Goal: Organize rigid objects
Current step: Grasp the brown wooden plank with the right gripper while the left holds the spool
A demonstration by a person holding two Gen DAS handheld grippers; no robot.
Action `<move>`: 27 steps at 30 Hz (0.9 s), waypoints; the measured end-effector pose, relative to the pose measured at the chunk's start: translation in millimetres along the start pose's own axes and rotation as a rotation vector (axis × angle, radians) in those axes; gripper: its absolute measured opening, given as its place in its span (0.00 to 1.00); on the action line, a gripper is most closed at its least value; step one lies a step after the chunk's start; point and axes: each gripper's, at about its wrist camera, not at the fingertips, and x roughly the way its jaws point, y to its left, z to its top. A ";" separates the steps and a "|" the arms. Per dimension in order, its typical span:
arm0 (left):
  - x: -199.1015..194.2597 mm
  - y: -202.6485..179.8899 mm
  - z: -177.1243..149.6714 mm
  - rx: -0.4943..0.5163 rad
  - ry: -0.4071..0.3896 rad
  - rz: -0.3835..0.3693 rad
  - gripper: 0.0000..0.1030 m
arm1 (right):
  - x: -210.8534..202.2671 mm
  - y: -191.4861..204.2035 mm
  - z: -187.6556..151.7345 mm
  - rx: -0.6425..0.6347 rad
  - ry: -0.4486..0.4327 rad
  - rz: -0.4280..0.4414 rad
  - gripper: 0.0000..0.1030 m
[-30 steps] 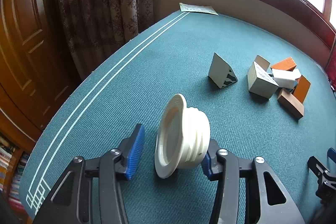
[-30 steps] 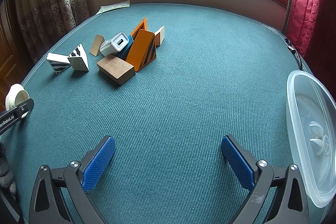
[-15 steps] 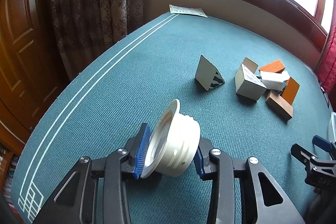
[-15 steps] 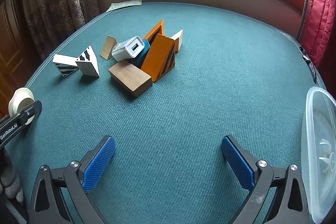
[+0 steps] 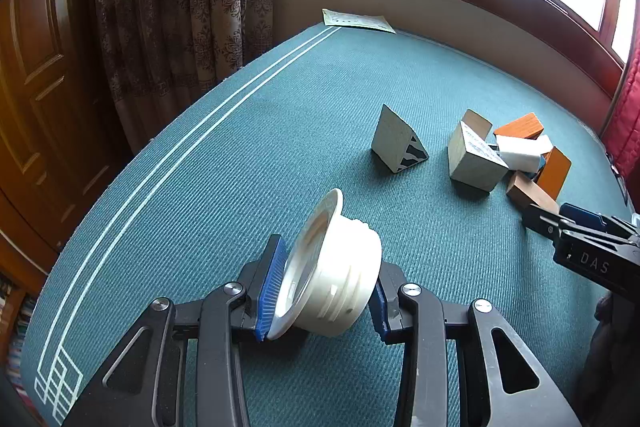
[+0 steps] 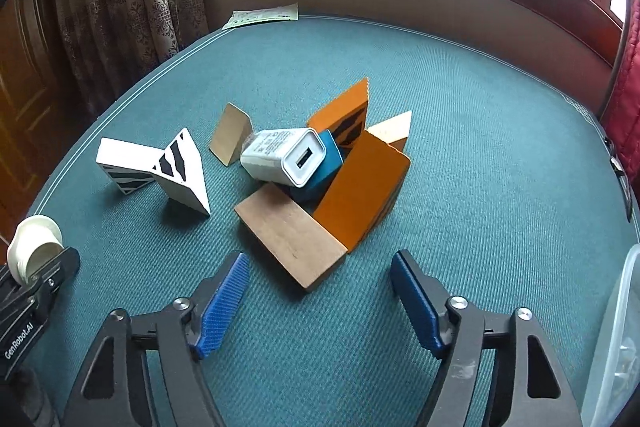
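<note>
We saw the white flanged ring (image 5: 334, 269) clamped between the blue pads of the left gripper (image 5: 322, 297), tilted, its wide flange against the left pad, its lower edge close over the teal carpet (image 5: 240, 155); we couldn't tell whether it touched. Only the left wrist view showed that grip; the right wrist view caught the same ring (image 6: 34, 247) just as a sliver at its left edge.

The right gripper (image 6: 320, 301) had its jaws closing with nothing between them, pads not pressing anything, the near corner of the brown wooden block (image 6: 290, 241) just ahead of the tips.

Past the ring the left view gave the block pile side-on; the right view opened it up. Counted there: one brown block, one white USB charger (image 6: 286, 157) lying on one blue block (image 6: 320, 167), two orange pieces (image 6: 362, 183), two pale tan wedges (image 6: 229, 134), two zebra-striped white wedges (image 6: 180, 167) nearest the ring.

Only the right view showed one clear plastic tub (image 6: 616, 339), on the far side of the pile from the ring. One paper sheet (image 5: 358, 20) lay at the carpet's far edge, well apart from the ring. Curtain (image 5: 180, 7) hung beyond the ring's left side.
</note>
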 end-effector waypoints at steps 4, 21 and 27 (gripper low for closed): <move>0.4 -0.9 0.2 -0.001 0.000 0.001 0.38 | -1.4 5.9 2.9 0.005 -0.004 0.044 0.62; 1.7 -3.4 0.4 -0.004 -0.001 0.003 0.38 | -4.7 29.2 3.3 -0.001 -0.013 0.039 0.34; 2.4 -3.5 0.7 -0.005 -0.002 0.003 0.38 | -4.9 33.3 -4.5 -0.009 -0.034 0.003 0.29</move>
